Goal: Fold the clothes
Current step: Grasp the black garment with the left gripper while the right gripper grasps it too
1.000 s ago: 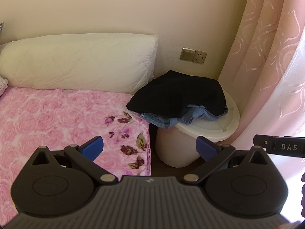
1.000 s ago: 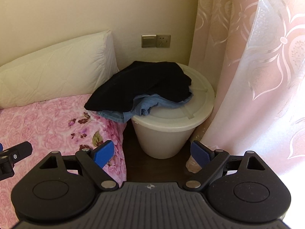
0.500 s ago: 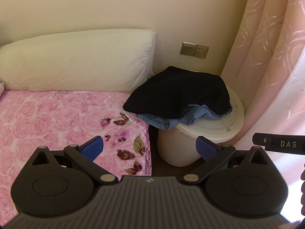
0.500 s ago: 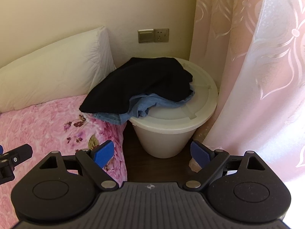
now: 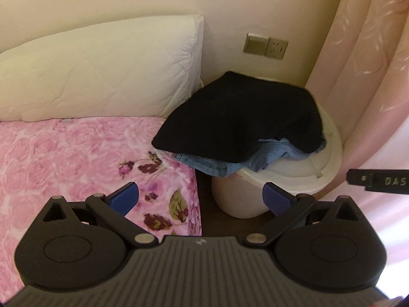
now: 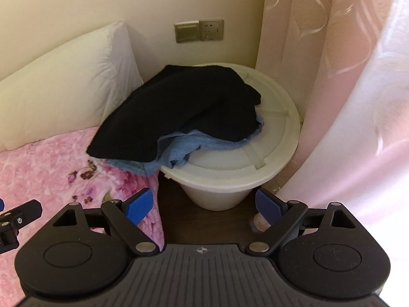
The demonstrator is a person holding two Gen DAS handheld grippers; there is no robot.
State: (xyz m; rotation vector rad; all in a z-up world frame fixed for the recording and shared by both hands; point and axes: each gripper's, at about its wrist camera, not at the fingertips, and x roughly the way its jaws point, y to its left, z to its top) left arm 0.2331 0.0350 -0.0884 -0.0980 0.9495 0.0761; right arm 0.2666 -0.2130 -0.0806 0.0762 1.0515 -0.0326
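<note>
Both tongs are released, blue pads spread wide with nothing between them. The left tongs (image 5: 200,198) hang over the bed's right edge and the dark gap beside it; the right tongs (image 6: 203,206) hang over that gap, facing the bucket (image 6: 276,138).

The clothes lie in a loose heap on the bucket's lid, at its left side, spilling over the rim toward the bed (image 5: 64,158). A black garment (image 5: 237,117) lies on top and covers most of the pile. Under it a blue denim piece (image 5: 204,163) shows only along the near edge and at the right, so its shape and kind cannot be made out. Whether more pieces lie beneath is hidden. In the right view the denim's overhanging corner appears to touch or just clear the bed's corner; which one is unclear.

The lid's back left part is covered by the black cloth. The bucket's base is partly cut off by the tongs' bodies in both views.

A white pillow (image 5: 97,71) leans against the wall at the bed's head, its left end out of frame. A pink curtain (image 6: 332,76) hangs just right of the bucket, hiding the wall there. A switch plate and socket (image 5: 265,46) sit on the wall above the pile.
</note>
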